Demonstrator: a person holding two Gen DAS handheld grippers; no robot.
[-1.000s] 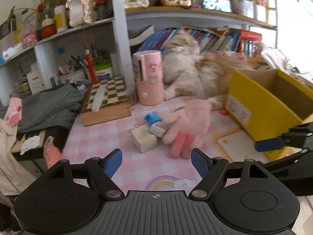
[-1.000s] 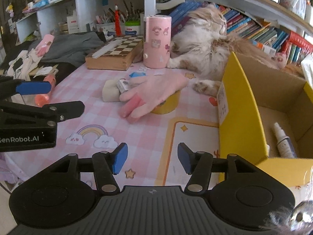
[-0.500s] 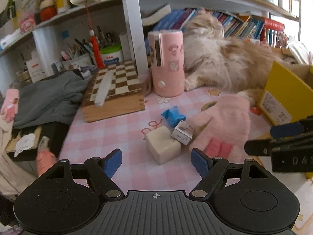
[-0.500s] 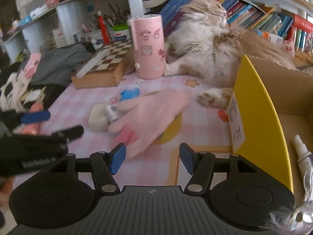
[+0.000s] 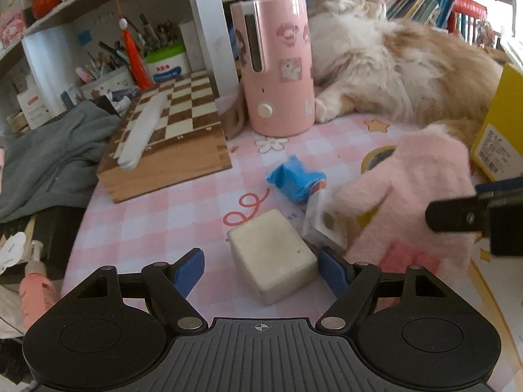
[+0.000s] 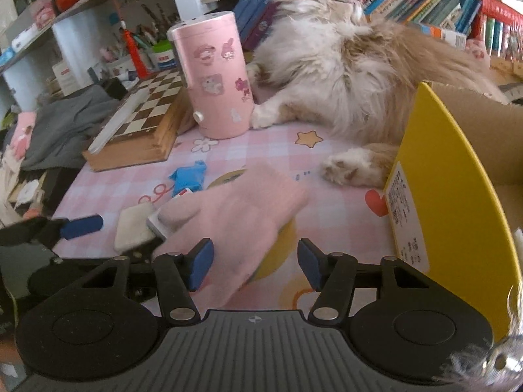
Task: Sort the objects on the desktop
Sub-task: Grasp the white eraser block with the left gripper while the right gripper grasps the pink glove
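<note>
A white block (image 5: 273, 254) lies on the pink checked mat, between the jaws of my left gripper (image 5: 261, 272). The jaws stand open, and the left pad is clearly apart from the block. Beside the block are a small silver packet (image 5: 318, 219) and a blue wrapper (image 5: 295, 178). A fluffy pink glove (image 6: 242, 215) is draped over a yellow roll (image 6: 278, 254). Its finger end reaches between the open jaws of my right gripper (image 6: 255, 266), and the pads do not press on it. The left gripper's fingers (image 6: 81, 225) show at the right wrist view's left edge.
A fluffy cat (image 6: 343, 65) lies along the back of the desk. A yellow cardboard box (image 6: 457, 196) stands open at the right. A pink cylinder (image 5: 278, 65) and a wooden chessboard box (image 5: 166, 137) stand behind the objects. Grey cloth (image 5: 49, 150) hangs off the left edge.
Both grippers have come forward and lower over the mat. The white block now sits between the left jaws and the glove's fingers between the right jaws.
</note>
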